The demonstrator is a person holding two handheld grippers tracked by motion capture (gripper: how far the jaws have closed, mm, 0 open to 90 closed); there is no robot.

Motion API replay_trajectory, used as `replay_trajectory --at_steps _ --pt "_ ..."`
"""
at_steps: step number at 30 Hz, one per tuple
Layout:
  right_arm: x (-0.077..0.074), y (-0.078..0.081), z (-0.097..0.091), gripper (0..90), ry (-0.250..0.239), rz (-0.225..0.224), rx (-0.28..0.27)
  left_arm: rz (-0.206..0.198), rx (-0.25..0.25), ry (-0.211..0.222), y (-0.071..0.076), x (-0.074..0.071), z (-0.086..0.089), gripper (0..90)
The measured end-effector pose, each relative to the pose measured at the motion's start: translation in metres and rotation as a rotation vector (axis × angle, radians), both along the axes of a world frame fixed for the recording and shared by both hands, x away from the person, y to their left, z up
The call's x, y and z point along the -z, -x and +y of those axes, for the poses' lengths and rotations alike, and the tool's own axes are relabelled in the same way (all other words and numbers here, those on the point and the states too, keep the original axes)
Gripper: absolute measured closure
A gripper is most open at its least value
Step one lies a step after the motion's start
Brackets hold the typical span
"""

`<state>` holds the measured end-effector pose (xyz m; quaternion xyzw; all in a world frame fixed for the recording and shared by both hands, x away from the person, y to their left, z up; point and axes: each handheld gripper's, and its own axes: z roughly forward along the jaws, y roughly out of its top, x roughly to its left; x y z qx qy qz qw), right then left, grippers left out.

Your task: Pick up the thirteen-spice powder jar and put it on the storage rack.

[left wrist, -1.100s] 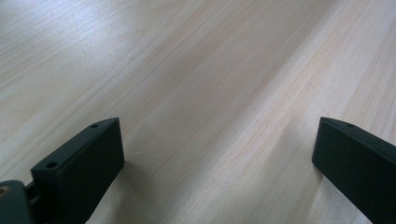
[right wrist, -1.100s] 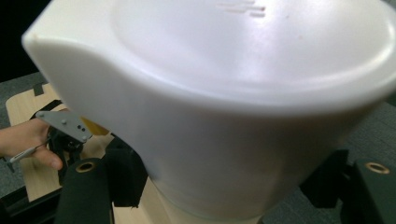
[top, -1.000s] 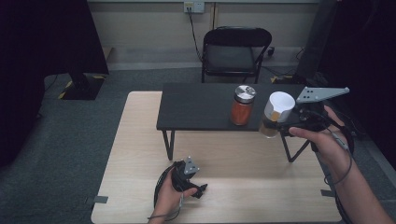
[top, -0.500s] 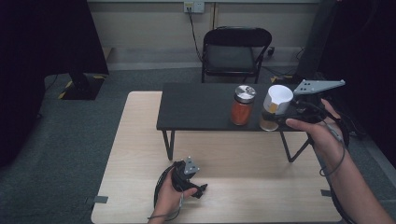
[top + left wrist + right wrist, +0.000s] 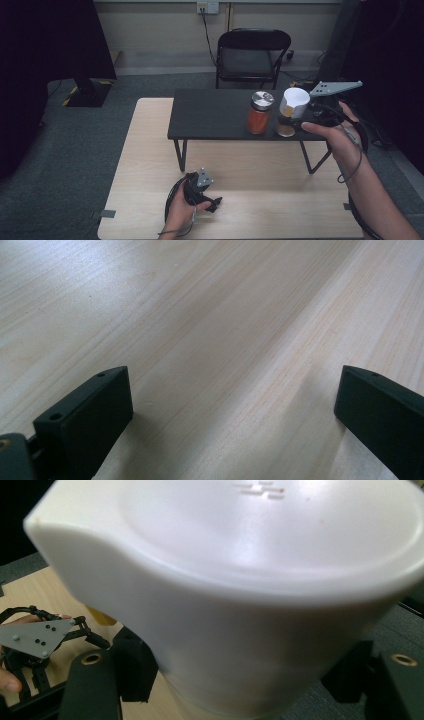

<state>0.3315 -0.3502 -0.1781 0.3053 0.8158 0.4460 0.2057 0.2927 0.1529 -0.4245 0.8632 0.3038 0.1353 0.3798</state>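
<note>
White-capped jar (image 5: 291, 112) with brownish contents stands at the right end of a low black riser shelf (image 5: 215, 117), just beside a second jar (image 5: 259, 112) holding red powder under a silver lid. Right claw (image 5: 305, 114) is closed on the white-capped jar from the right side; in the right gripper view the white cap (image 5: 240, 580) sits between both black jaws, pressed close to the camera. Right hand (image 5: 335, 137) grips the tool, whose grey three-cornered plate (image 5: 334, 88) sits level above it. Left claw (image 5: 212, 204) lies low on the worktop (image 5: 145, 150), held by the left hand (image 5: 181, 212); the left gripper view shows its jaws spread wide with nothing but bare wood between them. Worktop is pale wood with a straight grain, and the riser shelf stands on it on thin black legs. Floor (image 5: 75, 160) is grey-green carpet. Behind the worktop stands a black folding chair (image 5: 252, 55) against a light wall with a socket (image 5: 207, 7) and a cable hanging down from it. Dark drapes (image 5: 50, 45) fill the left, and a black stand base (image 5: 87, 92) sits on yellow-marked floor.
</note>
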Motion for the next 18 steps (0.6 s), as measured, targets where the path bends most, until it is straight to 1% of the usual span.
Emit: replay_trajectory --at_steps 8,18 --pt "0.0035 -0.0057 0.0022 30.6 0.000 0.013 0.011 0.000 0.000 0.000 0.0000 0.0000 0.0000 1.6" --pt "0.0069 -0.0091 0.0007 30.6 -0.017 0.012 0.016 0.000 0.000 0.000 0.0000 0.0001 0.0000 1.6"
